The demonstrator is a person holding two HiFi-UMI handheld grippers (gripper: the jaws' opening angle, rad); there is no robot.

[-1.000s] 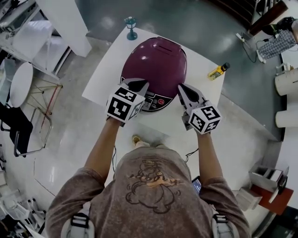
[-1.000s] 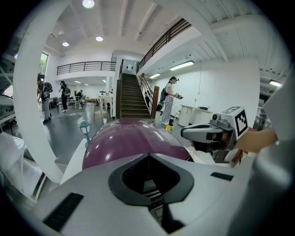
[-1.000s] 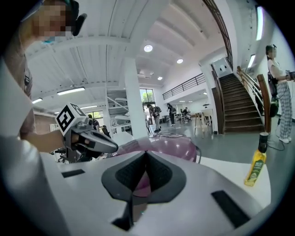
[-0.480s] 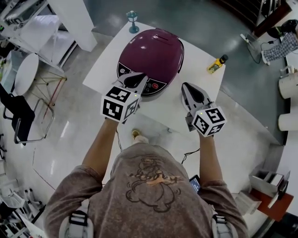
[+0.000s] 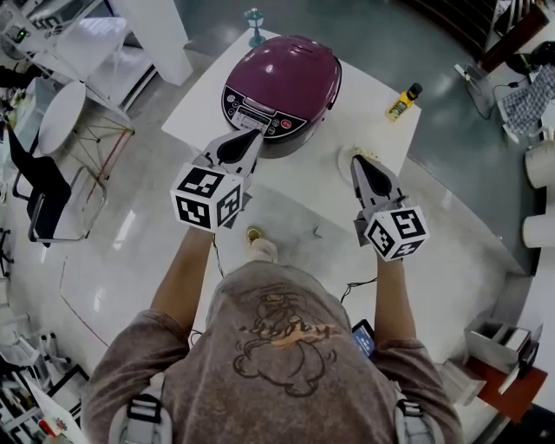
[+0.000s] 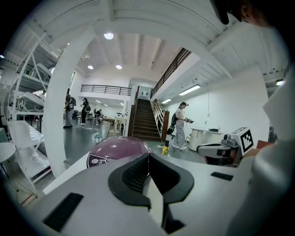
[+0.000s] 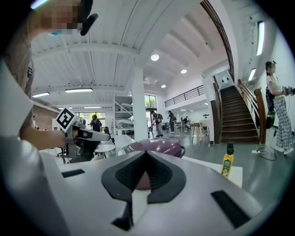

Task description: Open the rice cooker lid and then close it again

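The purple rice cooker (image 5: 282, 78) stands at the far side of the white table (image 5: 303, 182), lid down, its control panel facing me. My left gripper (image 5: 249, 137) is shut and empty, its tips just short of the panel's front edge. My right gripper (image 5: 357, 159) is also shut and empty, over the table to the cooker's right. In the left gripper view the cooker (image 6: 119, 148) rises beyond the shut left gripper (image 6: 148, 156). In the right gripper view the cooker (image 7: 159, 145) sits behind the shut right gripper (image 7: 145, 154).
A yellow bottle (image 5: 403, 102) stands at the table's right corner and a small teal stand (image 5: 254, 24) at its far corner. White chairs (image 5: 61, 117) and shelving stand at left. People walk far off near a staircase (image 6: 144, 120).
Both grippers have drawn back from the cooker's front toward me and apart from it. The cooker's lid has stayed down and the jaws have stayed shut.
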